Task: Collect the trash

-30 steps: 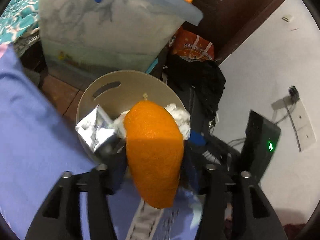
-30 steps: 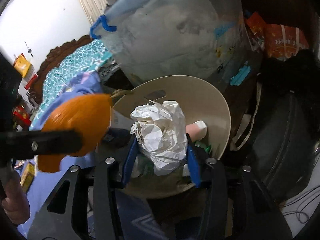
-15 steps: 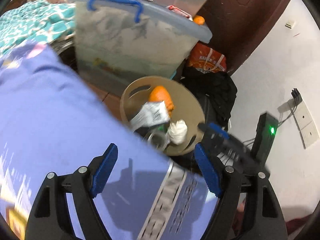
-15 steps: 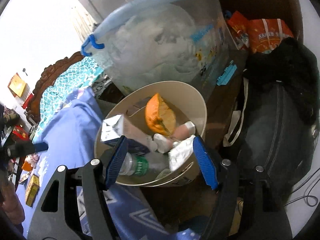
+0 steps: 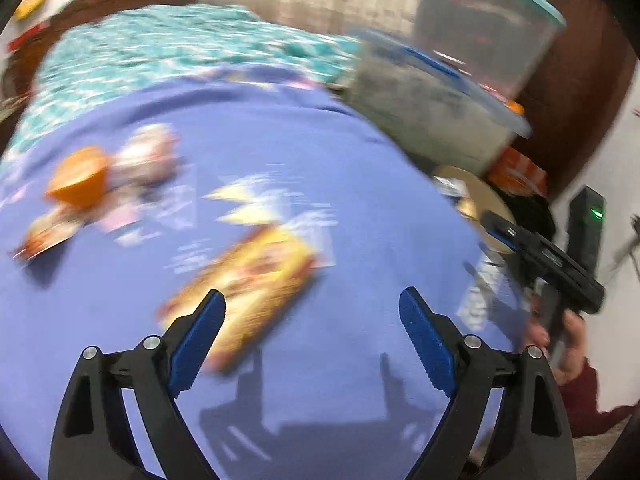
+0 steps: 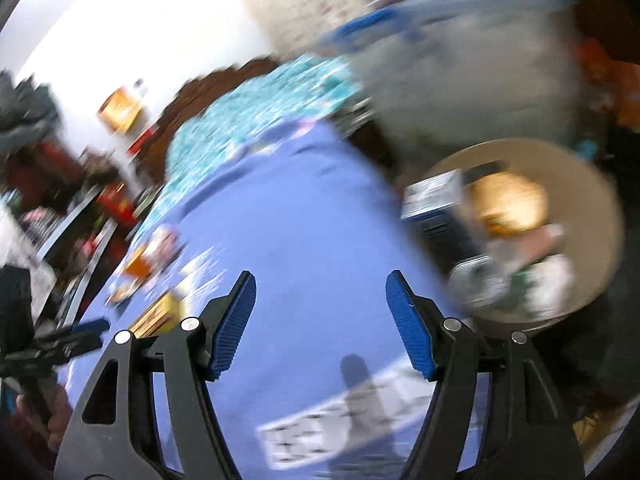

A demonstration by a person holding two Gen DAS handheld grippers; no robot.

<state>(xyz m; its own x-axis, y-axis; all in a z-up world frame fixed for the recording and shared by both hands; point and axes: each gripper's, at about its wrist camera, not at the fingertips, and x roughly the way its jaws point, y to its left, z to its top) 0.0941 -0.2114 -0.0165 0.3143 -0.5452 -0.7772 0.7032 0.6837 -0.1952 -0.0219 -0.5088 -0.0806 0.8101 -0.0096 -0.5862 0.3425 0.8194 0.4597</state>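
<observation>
Both views are blurred by motion. My left gripper (image 5: pixel 312 304) is open and empty above a purple cloth (image 5: pixel 248 140). A yellow and red snack wrapper (image 5: pixel 248 280) lies just ahead of it. An orange peel (image 5: pixel 78 180) and a pink wrapper (image 5: pixel 148 156) lie at the far left. My right gripper (image 6: pixel 320 292) is open and empty over the cloth (image 6: pixel 288 208). The beige trash bin (image 6: pixel 596 184) stands to its right, holding an orange peel (image 6: pixel 508 204), a carton (image 6: pixel 432 196) and crumpled paper. The bin (image 5: pixel 484 192) also shows in the left wrist view.
A large clear storage box with a blue lid (image 5: pixel 436 96) stands behind the bin. A teal patterned bedspread (image 5: pixel 160 48) lies beyond the cloth. A black device with a green light (image 5: pixel 588 224) stands by the white wall. The right gripper (image 5: pixel 540 256) shows at the right.
Both grippers let go of the orange peel and the crumpled paper into the bin, opened, and swung left from the bin over the purple cloth.
</observation>
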